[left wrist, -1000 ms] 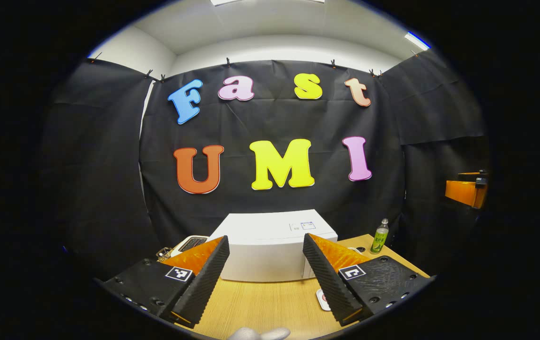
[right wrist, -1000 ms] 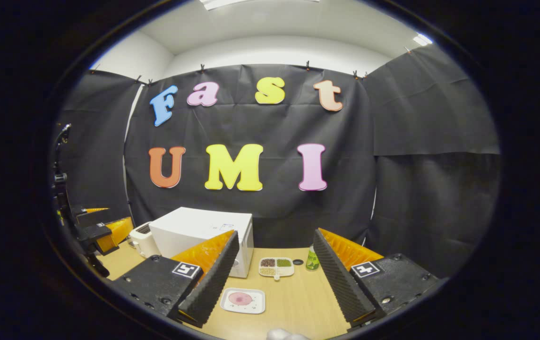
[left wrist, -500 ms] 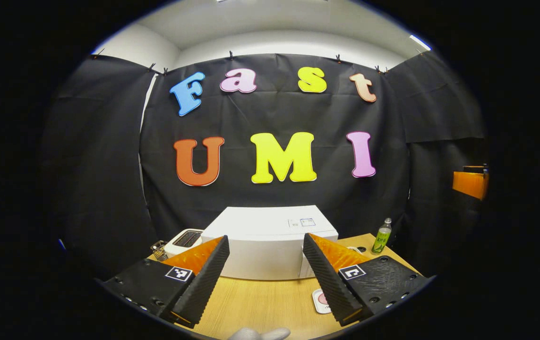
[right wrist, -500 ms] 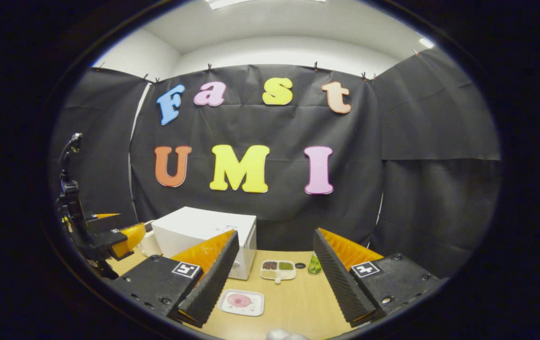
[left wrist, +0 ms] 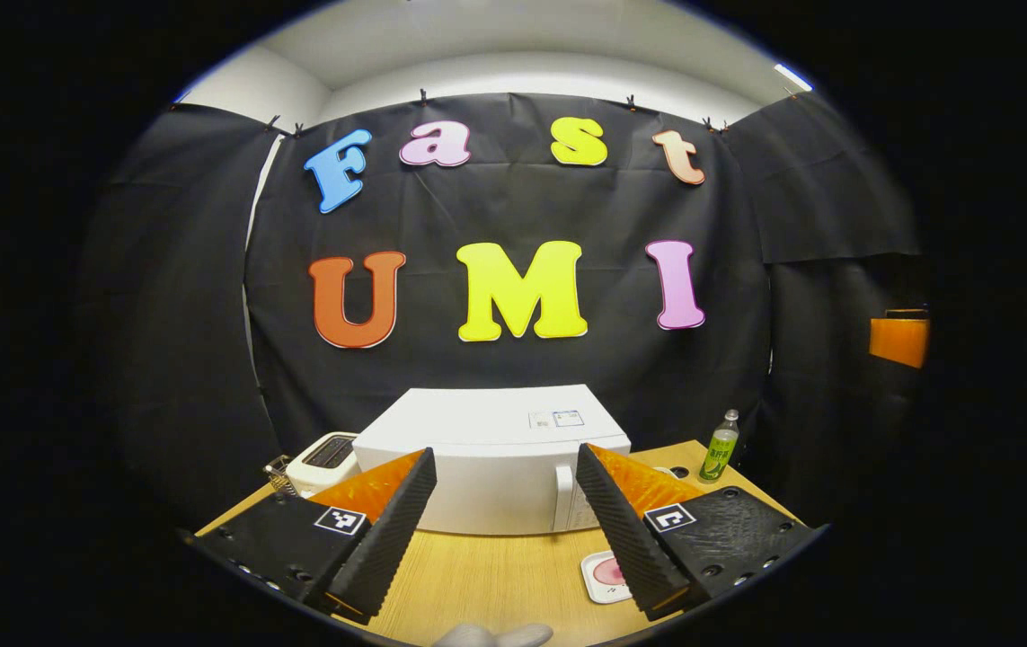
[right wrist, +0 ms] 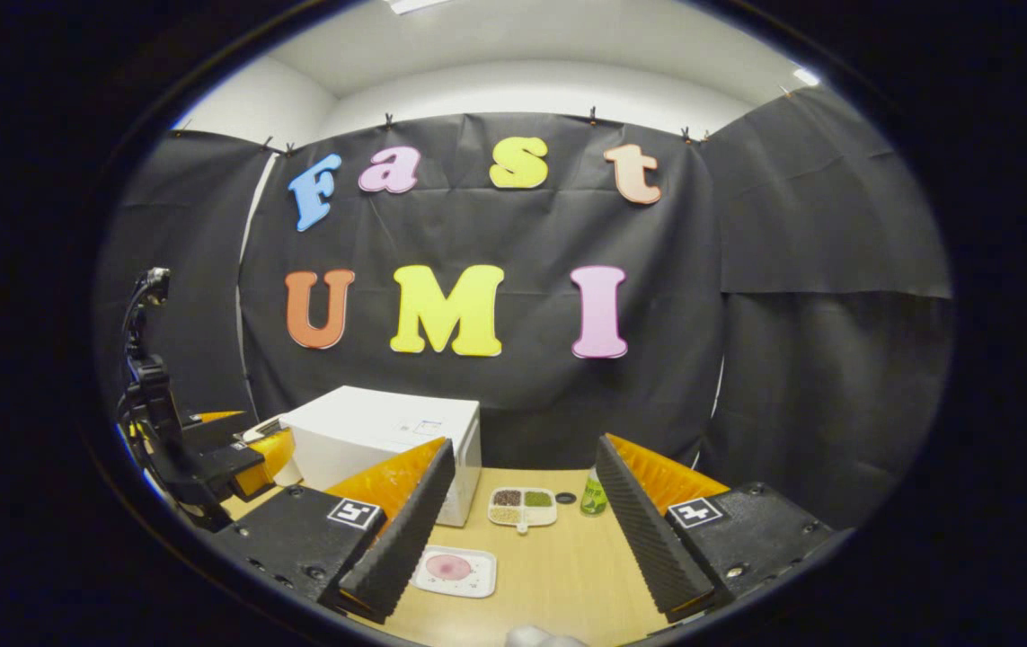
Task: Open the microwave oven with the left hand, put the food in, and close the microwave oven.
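so both grippers are hanging w/ fingers spread apart, gripping nothing. left gripper [left wrist: 502,512] is facing the shut microwave [left wrist: 491,467] at 12, prob lining up on its door handle [left wrist: 562,496] at 1 o'clock. right gripper [right wrist: 522,517] is waiting over the table [right wrist: 558,575], food plate [right wrist: 455,570] lying at 7, sectioned tray [right wrist: 522,507] & bottle [right wrist: 593,496] farther at 12–1, by the oven's right side for an easy load.
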{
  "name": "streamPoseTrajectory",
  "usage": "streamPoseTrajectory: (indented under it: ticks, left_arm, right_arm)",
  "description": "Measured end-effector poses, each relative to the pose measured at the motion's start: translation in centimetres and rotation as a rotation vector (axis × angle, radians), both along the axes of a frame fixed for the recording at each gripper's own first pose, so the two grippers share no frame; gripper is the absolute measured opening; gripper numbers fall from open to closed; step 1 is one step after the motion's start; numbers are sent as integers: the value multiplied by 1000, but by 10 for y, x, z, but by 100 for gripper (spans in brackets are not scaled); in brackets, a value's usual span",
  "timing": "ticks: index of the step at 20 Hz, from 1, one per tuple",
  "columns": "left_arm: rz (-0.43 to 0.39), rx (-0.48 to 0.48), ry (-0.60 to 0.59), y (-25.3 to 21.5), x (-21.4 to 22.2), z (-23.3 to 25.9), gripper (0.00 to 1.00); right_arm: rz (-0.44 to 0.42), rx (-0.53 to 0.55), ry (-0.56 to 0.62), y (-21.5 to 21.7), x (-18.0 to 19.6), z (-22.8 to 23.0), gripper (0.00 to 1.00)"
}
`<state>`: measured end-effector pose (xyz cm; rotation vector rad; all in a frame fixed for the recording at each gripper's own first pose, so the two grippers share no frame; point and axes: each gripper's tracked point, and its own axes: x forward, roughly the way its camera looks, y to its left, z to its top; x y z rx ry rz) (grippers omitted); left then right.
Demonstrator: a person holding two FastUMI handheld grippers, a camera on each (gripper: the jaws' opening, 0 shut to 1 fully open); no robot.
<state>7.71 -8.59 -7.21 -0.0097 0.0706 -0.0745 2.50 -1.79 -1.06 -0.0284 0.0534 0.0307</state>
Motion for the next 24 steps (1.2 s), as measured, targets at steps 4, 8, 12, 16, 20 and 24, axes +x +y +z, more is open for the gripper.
streamPoseTrajectory:
  ticks: [4,8,12,16,20,24]
  left_arm:
    - [9,11,-1,6,3,0,96]
    - [13,16,-9,13,0,5,96]
    - [18,14,-21,19,-7,11,96]
    - [34,11,-40,29,-15,21,96]
    - [44,19,-43,34,-17,21,96]
    - [69,37,-54,44,-15,24,96]
  right_arm:
    - [-22,7,0,-2,1,-3,93]
    - [-32,9,-4,-1,2,-4,93]
    - [-33,3,-11,1,3,-2,93]
    - [-35,-5,-21,2,5,1,93]
    - [-16,-2,-32,11,9,1,93]
    - [-3,1,-64,14,19,12,100]
